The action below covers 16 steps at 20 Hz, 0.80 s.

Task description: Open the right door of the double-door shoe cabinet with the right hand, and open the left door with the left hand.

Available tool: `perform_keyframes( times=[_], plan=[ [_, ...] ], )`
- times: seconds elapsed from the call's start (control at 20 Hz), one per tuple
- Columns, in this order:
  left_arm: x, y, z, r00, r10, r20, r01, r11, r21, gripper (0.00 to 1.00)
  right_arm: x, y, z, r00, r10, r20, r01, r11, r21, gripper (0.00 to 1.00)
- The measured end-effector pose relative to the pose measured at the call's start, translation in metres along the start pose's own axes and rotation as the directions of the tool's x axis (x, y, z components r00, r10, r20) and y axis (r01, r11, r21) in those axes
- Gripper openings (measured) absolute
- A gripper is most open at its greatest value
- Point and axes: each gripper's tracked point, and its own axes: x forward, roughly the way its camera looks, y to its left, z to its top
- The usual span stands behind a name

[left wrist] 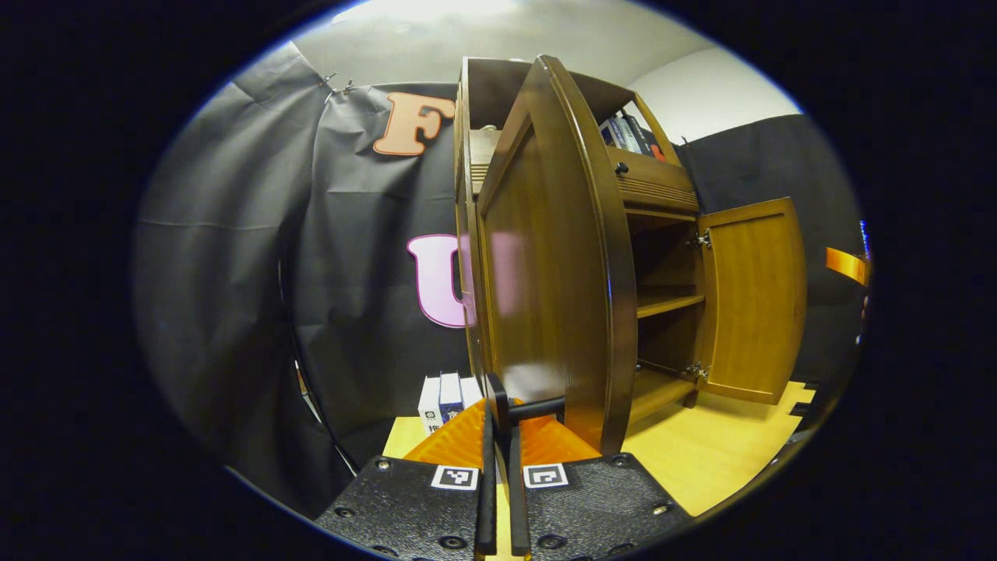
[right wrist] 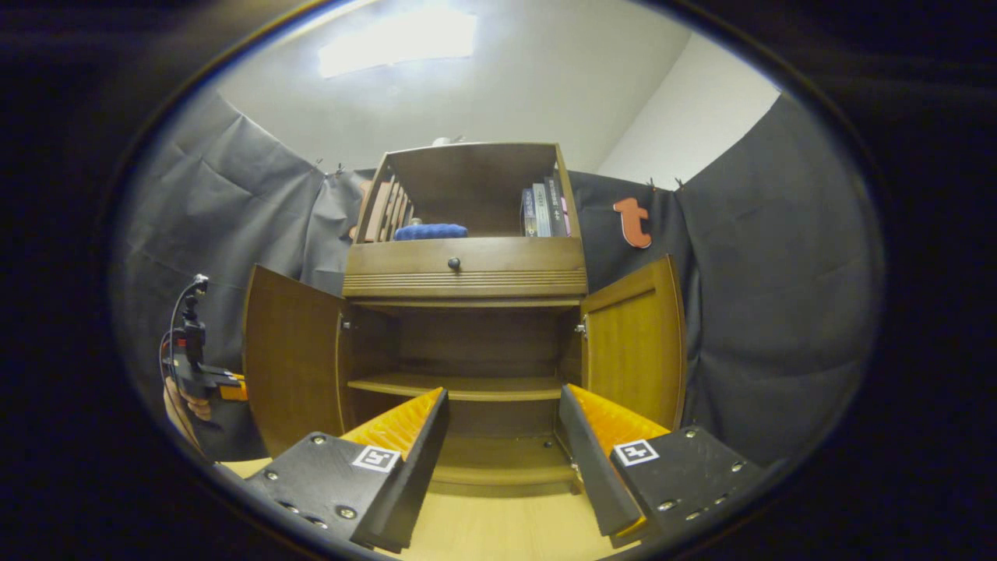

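Left gripper (left wrist: 501, 405) on handle (left wrist: 537, 407), boxes (left wrist: 448, 397) behind.

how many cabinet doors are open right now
2. The left door is swung out, its handle pinched by the left gripper; the right door stands open, the right gripper free of it.

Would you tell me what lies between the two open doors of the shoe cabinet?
In the right gripper view, the left door and right door flank the cabinet's open lower compartment, crossed by one bare wooden shelf.
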Motion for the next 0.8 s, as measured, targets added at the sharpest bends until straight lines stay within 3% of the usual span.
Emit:
perform_keyframes(
  times=[0.45,0.55,0.65,0.7,0.8],
  plan=[
    [-0.002,0.017,0.0,0.992,-0.115,0.051,0.118,0.991,-0.06,0.08,0.0,0.006,-0.01,0.999,0.003,-0.047,-0.006,0.999,-0.047,0.85],
    [-0.003,0.018,-0.002,0.992,-0.112,0.055,0.115,0.991,-0.064,0.1,-0.004,0.003,-0.007,0.999,-0.035,-0.028,0.034,0.997,-0.065,0.84],
    [-0.002,0.016,-0.003,0.994,-0.101,0.049,0.105,0.991,-0.085,0.13,-0.006,0.018,-0.006,1.0,-0.02,-0.006,0.02,0.999,-0.049,0.84],
    [-0.004,0.015,-0.006,0.994,-0.098,0.039,0.101,0.991,-0.088,0.1,-0.007,0.026,-0.008,1.0,0.0,-0.004,0.0,0.999,-0.039,0.84],
    [-0.004,0.017,-0.006,0.995,-0.095,0.042,0.098,0.992,-0.081,0.26,-0.01,0.037,-0.009,0.999,0.034,0.003,-0.034,0.999,-0.026,0.84]
  ],
)
